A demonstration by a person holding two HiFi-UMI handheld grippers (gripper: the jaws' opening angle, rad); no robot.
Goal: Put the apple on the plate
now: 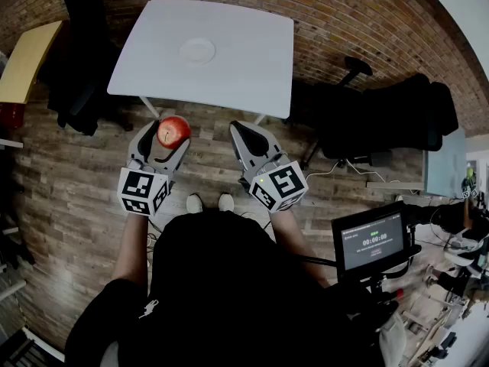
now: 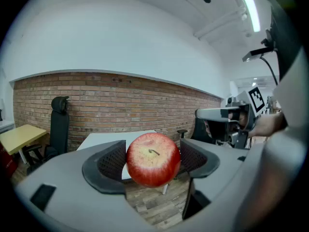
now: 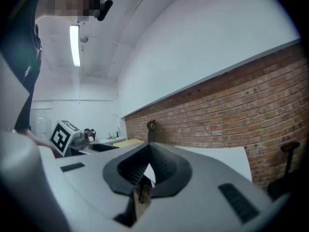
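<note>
A red apple (image 1: pixel 174 130) sits between the jaws of my left gripper (image 1: pixel 165 133), which is shut on it, held in the air in front of the white table (image 1: pixel 252 67). In the left gripper view the apple (image 2: pixel 153 158) fills the gap between both dark pads, stem toward the camera. A white plate (image 1: pixel 198 50) lies near the middle of the table, beyond the apple. My right gripper (image 1: pixel 246 133) hovers beside the left one, shut with nothing in it; its pads (image 3: pixel 164 170) meet at the tips.
A black office chair (image 1: pixel 382 117) stands right of the table and another dark chair (image 1: pixel 80 67) at its left. A yellow table (image 1: pixel 27 60) is at the far left. A small screen on a stand (image 1: pixel 373 241) is at the lower right. A brick wall (image 2: pixel 120 105) rises behind the table.
</note>
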